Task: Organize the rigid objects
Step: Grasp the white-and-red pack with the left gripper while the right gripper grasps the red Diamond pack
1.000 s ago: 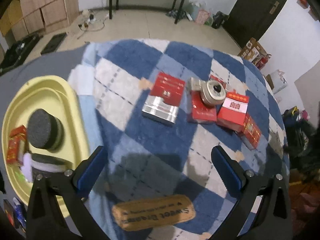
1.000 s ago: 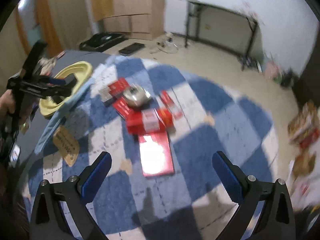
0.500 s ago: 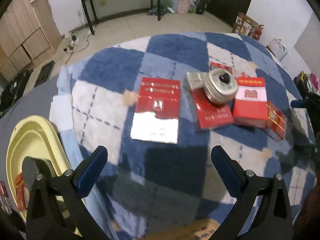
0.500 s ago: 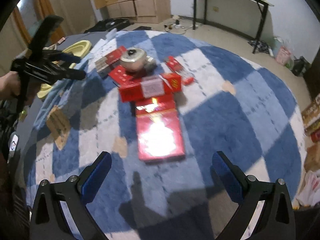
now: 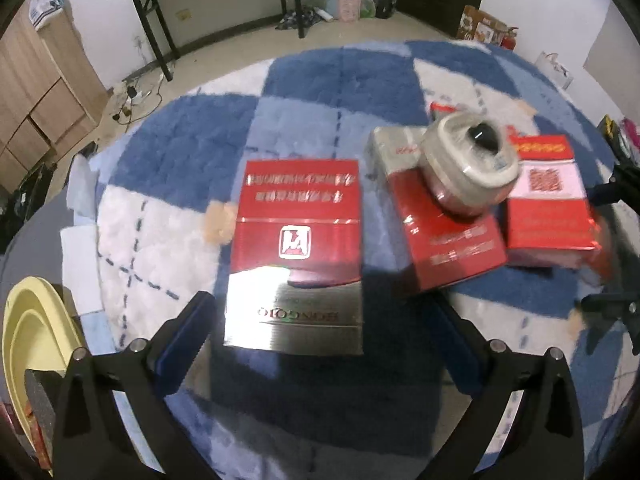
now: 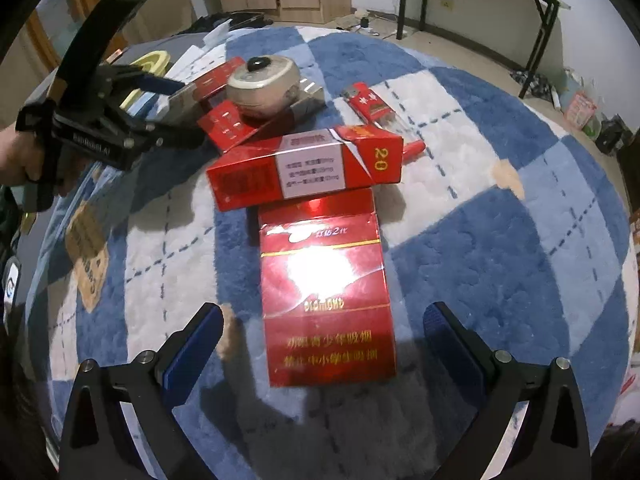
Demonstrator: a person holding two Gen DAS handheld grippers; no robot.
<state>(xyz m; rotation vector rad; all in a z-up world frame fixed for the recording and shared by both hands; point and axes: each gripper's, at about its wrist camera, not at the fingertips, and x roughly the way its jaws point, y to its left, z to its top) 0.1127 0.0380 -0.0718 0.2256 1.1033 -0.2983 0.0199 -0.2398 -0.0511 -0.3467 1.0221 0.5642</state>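
Two tools, both wide open and holding nothing: your left tool (image 5: 320, 340) straddles the near end of the red-and-silver box (image 5: 296, 256), and your right tool (image 6: 322, 344) frames the glossy red pack (image 6: 326, 300). You look to be at the approach step, so next lower each tool and close on the long sides. Around the round metal tin (image 6: 262, 84), which sits on the pile, rigid foil-wrapped cartons lie flat on a plush blue-and-white checked rug (image 6: 500, 248); the yellow plastic tray (image 5: 36, 332) waits well left of the tin.
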